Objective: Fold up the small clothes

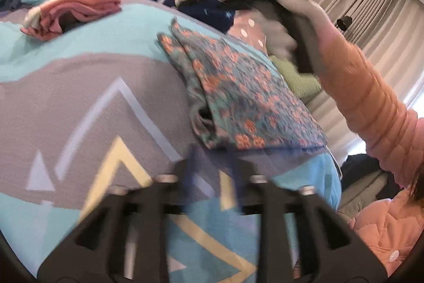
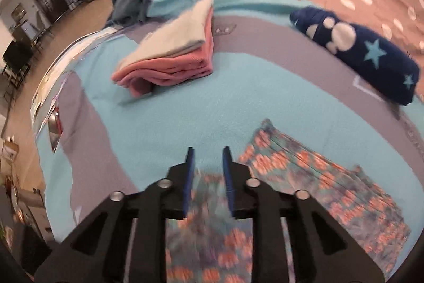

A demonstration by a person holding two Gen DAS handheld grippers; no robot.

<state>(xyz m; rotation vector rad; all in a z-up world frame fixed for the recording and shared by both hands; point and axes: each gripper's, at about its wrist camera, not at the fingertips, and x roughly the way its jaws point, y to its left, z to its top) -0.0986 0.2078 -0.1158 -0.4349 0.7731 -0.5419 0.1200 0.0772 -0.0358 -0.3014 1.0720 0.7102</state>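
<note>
The flowery cloth (image 2: 318, 182) lies folded flat on the blue and grey blanket (image 2: 164, 123) on the bed. The right claw (image 2: 206, 158) hangs just above the near edge of the flowery cloth, its blue pads apart with nothing pinched. The left claw (image 1: 212, 158) is blurry, with its pads apart and empty, near the flowery cloth. A pink folded pile (image 2: 172, 57) sits farther back. A dark blue star cloth (image 2: 365, 55) lies beyond the flowery cloth too.
</note>
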